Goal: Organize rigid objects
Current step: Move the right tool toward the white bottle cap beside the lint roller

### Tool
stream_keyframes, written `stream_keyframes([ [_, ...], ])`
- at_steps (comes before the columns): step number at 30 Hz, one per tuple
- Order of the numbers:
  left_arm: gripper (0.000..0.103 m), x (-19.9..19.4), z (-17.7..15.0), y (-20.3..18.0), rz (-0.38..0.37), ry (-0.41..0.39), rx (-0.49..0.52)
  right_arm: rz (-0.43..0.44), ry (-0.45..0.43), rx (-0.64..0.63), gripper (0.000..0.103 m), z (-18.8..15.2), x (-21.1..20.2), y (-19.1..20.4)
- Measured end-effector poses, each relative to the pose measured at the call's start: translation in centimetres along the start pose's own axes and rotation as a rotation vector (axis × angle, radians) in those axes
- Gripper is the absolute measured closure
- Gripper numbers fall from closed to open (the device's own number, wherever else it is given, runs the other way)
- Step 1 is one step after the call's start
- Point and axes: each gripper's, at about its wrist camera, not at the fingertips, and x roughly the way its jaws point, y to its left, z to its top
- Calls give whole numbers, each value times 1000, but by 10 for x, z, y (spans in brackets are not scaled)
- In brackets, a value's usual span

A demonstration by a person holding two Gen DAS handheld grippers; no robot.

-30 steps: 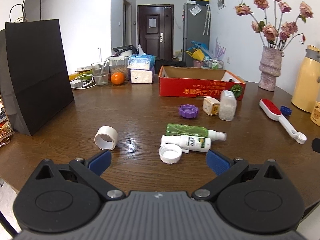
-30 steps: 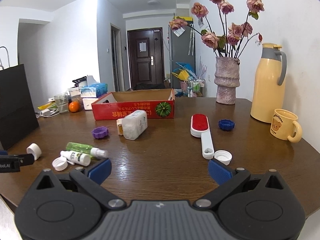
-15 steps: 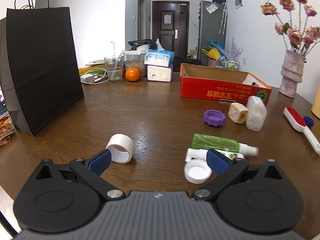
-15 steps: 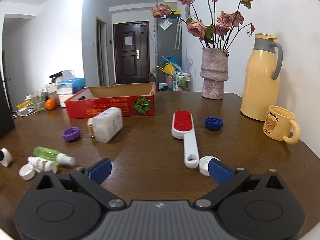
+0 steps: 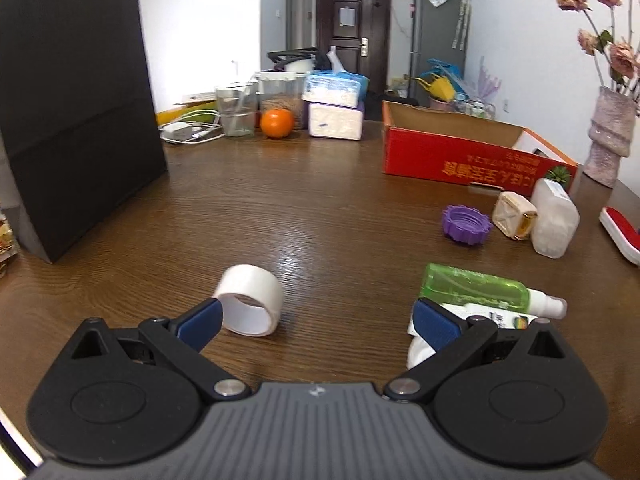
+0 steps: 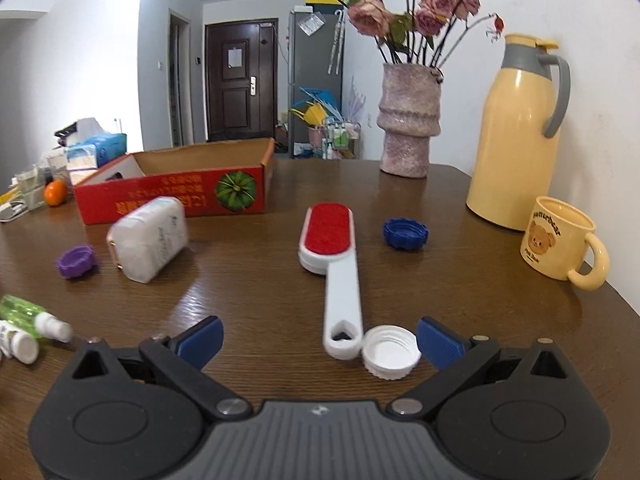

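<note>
Left gripper spread wide, empty; white tape roll lying just ahead of its left finger. Right gripper also wide, empty, white ribbed plastic cap between fingers. Judgement: centre each before closing.

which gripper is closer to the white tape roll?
Left. The left gripper is open, with the white tape roll just ahead beside its left fingertip. The right gripper is open over by the lint brush; no tape in its view.

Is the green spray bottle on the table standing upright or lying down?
Lying down. In the left wrist view the green spray bottle rests on its side on the table, its white nozzle pointing right, just behind a white bottle also lying flat.
</note>
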Motion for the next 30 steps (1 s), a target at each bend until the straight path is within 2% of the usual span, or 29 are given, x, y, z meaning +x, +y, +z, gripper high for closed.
stream_keyframes([
  [6,0,-2,-8,-21,-73,3,66,-26,21,2,1,-6,6,-14],
  [16,1,17,-24,-47,-106,65,94,-27,29,-1,4,-13,6,-29],
  [19,15,19,-25,-51,-112,69,95,-30,30,5,5,-15,4,-34],
  [21,31,20,-27,-54,-115,71,102,-30,30,11,6,-16,4,-39],
  [22,35,19,-27,-55,-110,64,109,-31,31,11,7,-16,4,-40],
  [24,59,17,-27,-56,-129,59,109,-32,37,7,9,-17,5,-43],
  [25,62,17,-26,-56,-130,59,107,-34,41,3,9,-18,6,-44],
  [30,62,13,-24,-54,-136,55,98,-37,52,-17,17,-19,16,-49],
])
